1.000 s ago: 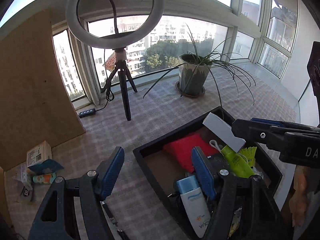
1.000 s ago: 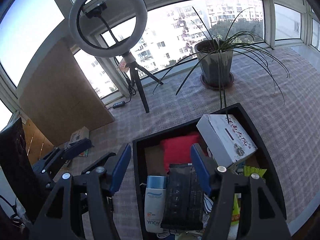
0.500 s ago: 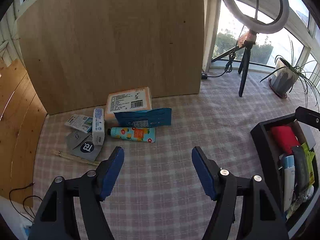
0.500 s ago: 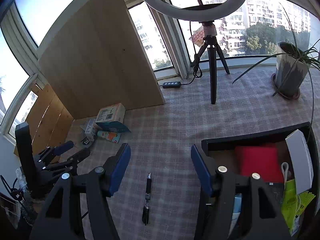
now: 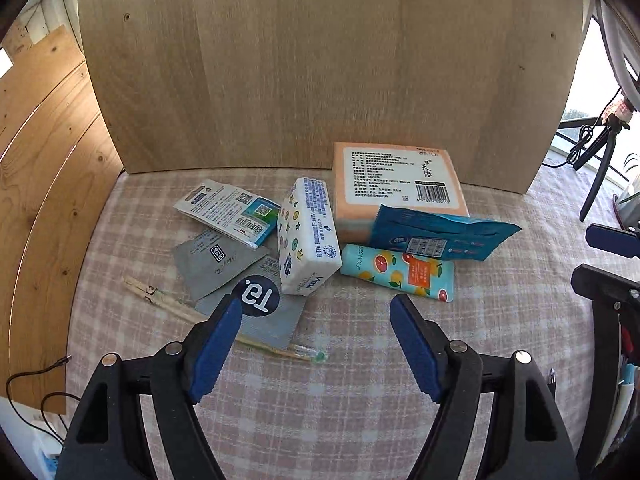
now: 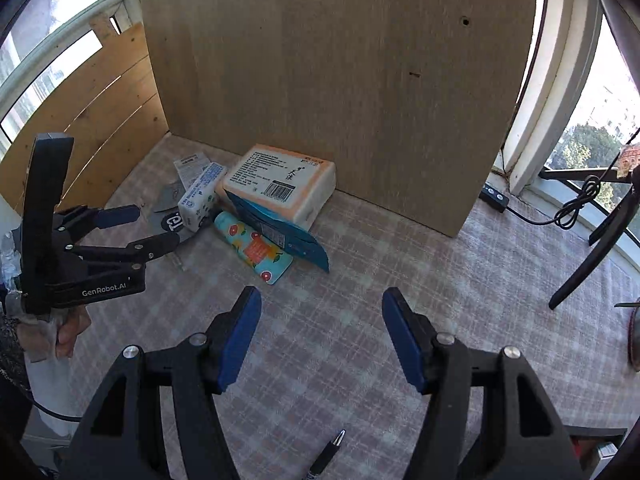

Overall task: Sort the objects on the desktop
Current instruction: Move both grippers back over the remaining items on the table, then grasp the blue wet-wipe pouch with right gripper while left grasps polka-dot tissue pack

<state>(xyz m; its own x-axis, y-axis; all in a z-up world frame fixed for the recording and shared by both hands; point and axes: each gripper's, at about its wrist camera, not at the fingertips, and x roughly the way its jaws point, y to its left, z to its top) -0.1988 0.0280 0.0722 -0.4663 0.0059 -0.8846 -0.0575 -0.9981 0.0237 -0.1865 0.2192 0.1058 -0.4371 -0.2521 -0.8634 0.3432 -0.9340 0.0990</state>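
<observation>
A heap of small things lies on the checked cloth before the wooden board: an orange tissue pack point(image 5: 400, 176) point(image 6: 280, 180), a white starred tissue pack point(image 5: 306, 236), a blue wipes pouch point(image 5: 436, 232), a fruit-print tube point(image 5: 400, 272) point(image 6: 254, 250), grey sachets point(image 5: 248, 296), a card packet point(image 5: 228, 208) and wrapped chopsticks point(image 5: 168, 304). My left gripper point(image 5: 316, 308) point(image 6: 148, 228) hangs just short of the heap, jaws opening, nothing between them. My right gripper point(image 6: 320, 296) point(image 5: 600, 258) stands open and empty to the right of the heap. A black pen point(image 6: 326, 454) lies near it.
The upright wooden board point(image 5: 320, 60) closes off the back, and wood planks point(image 5: 48, 160) the left. A tripod leg point(image 6: 592, 248) and a power strip point(image 6: 494, 196) stand at the right by the window. A person's hand point(image 6: 68, 332) holds the left gripper.
Both grippers have swung left from over the black tray to the heap by the board and have come lower. The left jaws stand a little wider.
</observation>
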